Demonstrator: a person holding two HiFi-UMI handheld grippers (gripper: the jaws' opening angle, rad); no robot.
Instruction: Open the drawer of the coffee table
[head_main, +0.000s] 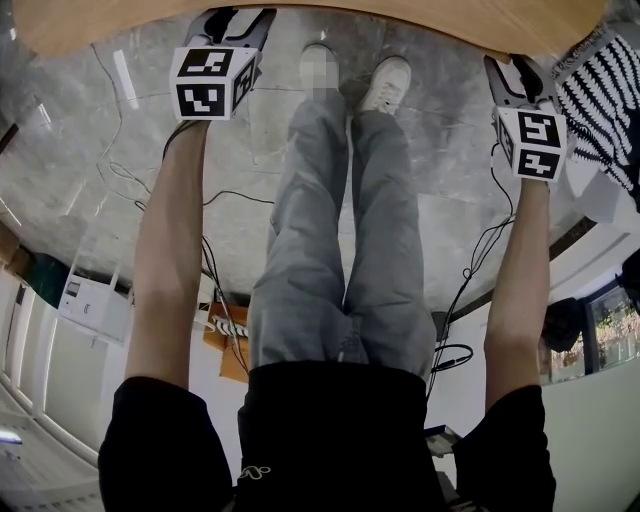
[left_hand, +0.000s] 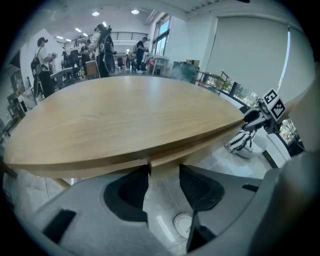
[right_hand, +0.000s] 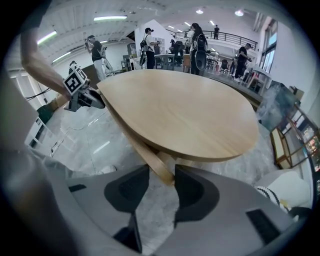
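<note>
Wood of a pale oak tone forms the table (head_main: 400, 20), whose smooth, rounded top narrows to a blunt point. The drawer (left_hand: 208, 151) shows as a second wooden band just under the near rim of the top. The left gripper (left_hand: 164, 172) stands with its jaws wide astride a short wooden tab (left_hand: 164, 165) on that band. Its ribbed black pads (left_hand: 197, 187) lie just beside the tab's sides, with no clear pinch. The right gripper (right_hand: 162, 172) is also parted, a little less, and straddles the end of a slanting rail (right_hand: 131, 132) below the top. The person's legs in grey trousers (head_main: 340, 250) stand between the two bare arms, and the white shoes (head_main: 385, 85) reach almost to the rim. A black-and-white striped thing (head_main: 600, 90) sits on the floor (head_main: 450, 230) near the right gripper. Thin black cables (head_main: 225, 195) trail over the floor's grey marbled surface, and a white box (head_main: 95, 300) stands well apart at the left. Far behind the table, people (left_hand: 42, 65) stand among desks in a bright hall. From the head view the table is cut to a narrow strip and both sets of jaw tips vanish under it. Only the marker cubes (head_main: 212, 82) show clearly there. The drawer's body stays hidden beneath the top in every view, and what the striped thing is cannot be told.
</note>
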